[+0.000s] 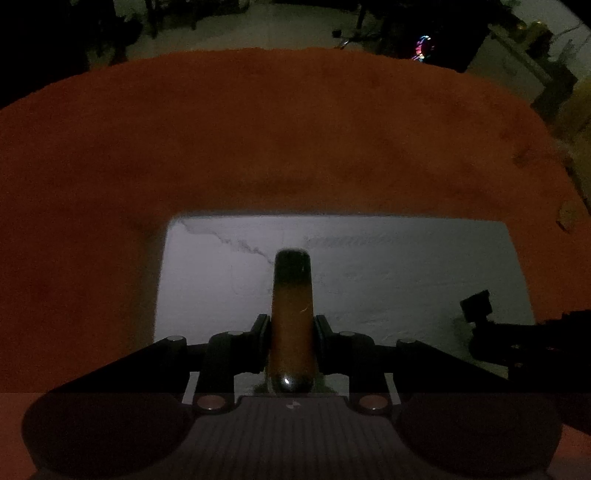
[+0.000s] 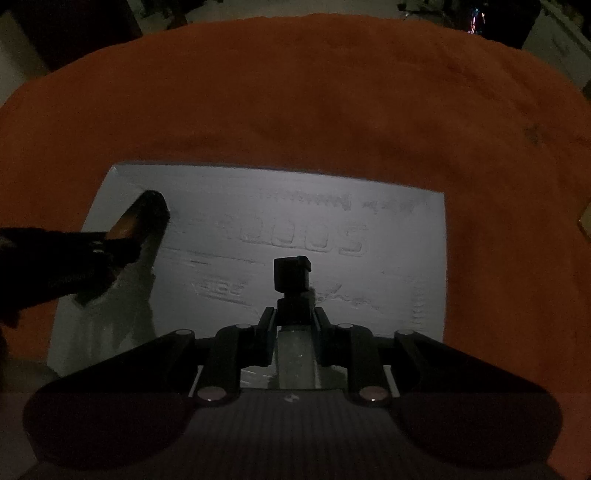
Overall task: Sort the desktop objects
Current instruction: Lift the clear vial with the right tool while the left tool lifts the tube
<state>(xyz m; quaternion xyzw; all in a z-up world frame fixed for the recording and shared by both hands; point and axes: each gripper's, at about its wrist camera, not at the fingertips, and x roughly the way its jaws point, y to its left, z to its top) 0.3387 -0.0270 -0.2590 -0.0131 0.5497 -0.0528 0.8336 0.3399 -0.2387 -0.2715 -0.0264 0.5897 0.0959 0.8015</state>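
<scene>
The scene is dim. My left gripper (image 1: 291, 326) is shut on an amber tube with a dark cap (image 1: 291, 295), held above a white foam board (image 1: 388, 280) that lies on an orange cloth (image 1: 258, 129). My right gripper (image 2: 293, 325) is shut on a pale bottle with a black spray top (image 2: 291, 280), also over the white board (image 2: 388, 258). In the right wrist view the left gripper and its tube (image 2: 140, 218) show at the left. In the left wrist view the black spray top (image 1: 476, 304) shows at the right.
The orange cloth (image 2: 295, 92) covers the table around the board. A small tan object (image 1: 567, 218) lies at the cloth's right edge. Beyond the table's far edge lie a dark floor and furniture (image 1: 424, 33).
</scene>
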